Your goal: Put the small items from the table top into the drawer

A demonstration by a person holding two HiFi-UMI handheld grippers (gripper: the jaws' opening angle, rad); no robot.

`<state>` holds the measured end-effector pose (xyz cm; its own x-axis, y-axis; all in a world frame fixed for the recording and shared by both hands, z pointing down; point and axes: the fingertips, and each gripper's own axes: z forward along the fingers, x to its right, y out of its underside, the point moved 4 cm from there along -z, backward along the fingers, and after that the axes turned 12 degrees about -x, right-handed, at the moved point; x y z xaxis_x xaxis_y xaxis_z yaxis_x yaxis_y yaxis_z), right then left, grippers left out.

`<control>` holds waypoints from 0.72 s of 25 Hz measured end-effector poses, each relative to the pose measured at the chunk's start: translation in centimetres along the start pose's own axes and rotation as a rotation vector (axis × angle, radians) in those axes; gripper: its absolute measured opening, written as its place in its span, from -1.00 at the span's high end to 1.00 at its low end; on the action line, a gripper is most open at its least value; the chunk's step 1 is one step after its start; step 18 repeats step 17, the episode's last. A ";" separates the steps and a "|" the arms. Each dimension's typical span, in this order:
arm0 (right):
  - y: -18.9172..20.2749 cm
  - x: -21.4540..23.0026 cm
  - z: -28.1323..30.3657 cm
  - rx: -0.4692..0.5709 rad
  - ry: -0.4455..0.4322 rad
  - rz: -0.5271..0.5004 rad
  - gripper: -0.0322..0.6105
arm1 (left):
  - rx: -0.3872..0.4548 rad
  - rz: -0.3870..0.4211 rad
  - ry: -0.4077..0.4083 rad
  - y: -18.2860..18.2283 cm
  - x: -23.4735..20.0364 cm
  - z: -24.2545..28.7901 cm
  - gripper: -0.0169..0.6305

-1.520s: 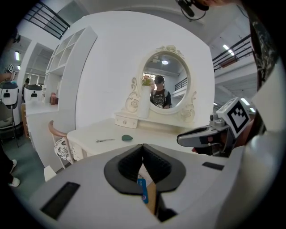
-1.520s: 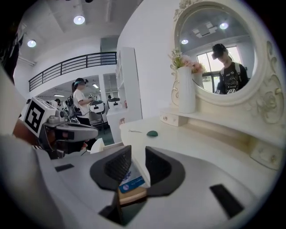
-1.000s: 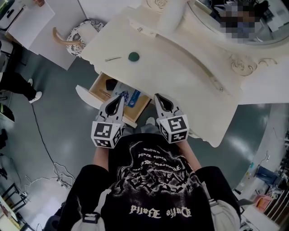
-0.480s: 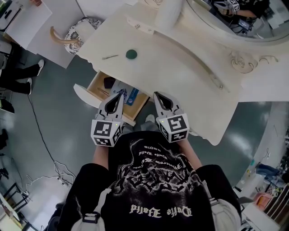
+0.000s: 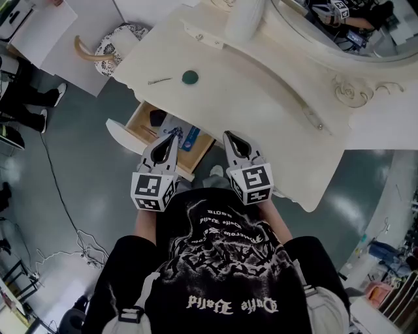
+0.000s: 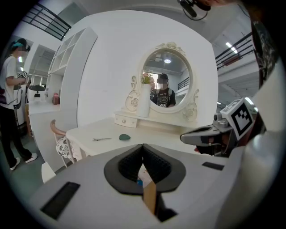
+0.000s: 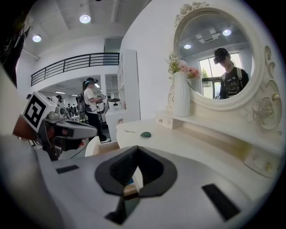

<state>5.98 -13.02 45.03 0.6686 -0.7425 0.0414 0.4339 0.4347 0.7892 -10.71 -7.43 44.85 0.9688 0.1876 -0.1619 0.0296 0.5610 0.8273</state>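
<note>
A small green round item and a thin metal hair clip lie on the cream dressing table, towards its left end. Below them the drawer stands open; a black item, a blue item and white paper lie inside. My left gripper hovers over the drawer's near edge, shut and empty. My right gripper is beside it, at the table's front edge, also shut and empty. The green item and clip lie well beyond my left gripper. They also lie far ahead of my right gripper.
A white vase, a small trinket box and an oval mirror stand at the table's back. A chair with a patterned cushion sits left of the table. A bystander stands at the left edge; cables lie on the floor.
Both grippers stay shut in the same place. The view drifts slightly, and the bystander's feet at the left edge shift.
</note>
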 end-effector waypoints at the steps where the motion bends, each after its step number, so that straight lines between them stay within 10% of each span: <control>1: 0.0 0.0 0.0 -0.001 -0.003 -0.003 0.87 | 0.000 -0.002 -0.007 0.0 -0.1 0.0 0.90; 18: -0.6 -0.9 0.5 0.010 -0.025 -0.066 0.87 | 0.012 -0.020 -0.040 0.1 -0.2 -0.6 0.90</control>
